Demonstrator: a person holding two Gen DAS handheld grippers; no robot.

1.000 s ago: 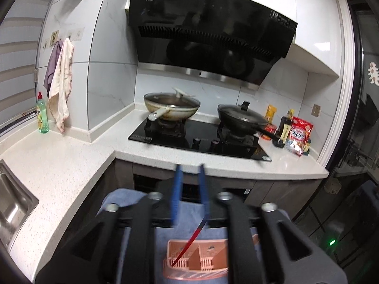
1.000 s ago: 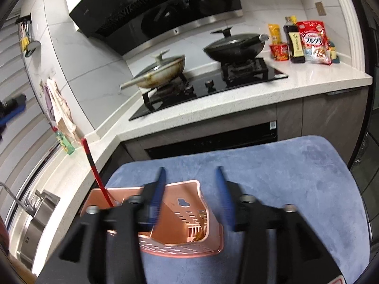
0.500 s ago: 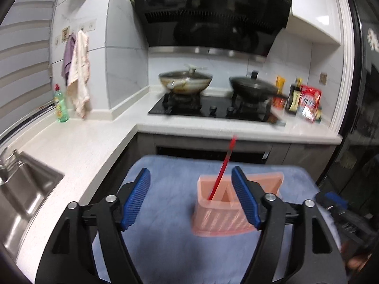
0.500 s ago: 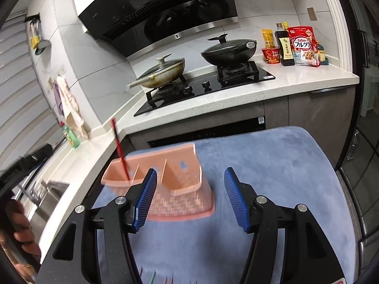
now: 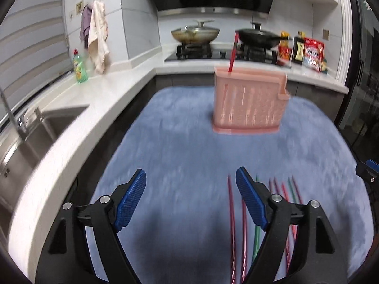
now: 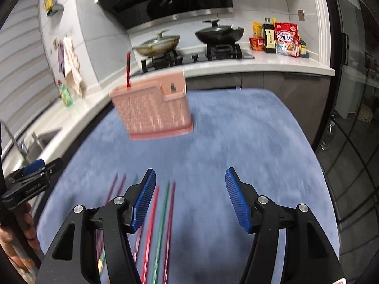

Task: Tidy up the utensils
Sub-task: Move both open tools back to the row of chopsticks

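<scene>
A pink slotted utensil holder [image 5: 248, 104] [image 6: 154, 111] stands on the blue mat [image 5: 180, 142] [image 6: 248, 130]. One red chopstick [image 5: 232, 52] [image 6: 128, 69] stands upright in its left end. Several red, pink and green chopsticks [image 5: 233, 224] [image 6: 161, 224] lie side by side on the near part of the mat. My left gripper [image 5: 190, 172] hovers over the mat just left of them, its jaws opening with nothing between them. My right gripper [image 6: 189, 172] is open and empty, just right of the chopsticks. Each gripper shows at the edge of the other's view, the left gripper [image 6: 33, 175] and the right gripper [image 5: 369, 168].
A white L-shaped counter carries a sink [image 5: 30, 127] with a faucet, a green soap bottle [image 5: 80, 67], a stove with two pans [image 5: 195, 34] and food packages [image 5: 312, 54]. A hand [image 6: 14, 236] holds the left gripper. Dark glass doors stand to the right.
Both grippers pulled back and down from the holder. The left one let go of the red chopstick, which now stands in the holder. Both jaws widened, and the chopsticks on the mat came into view.
</scene>
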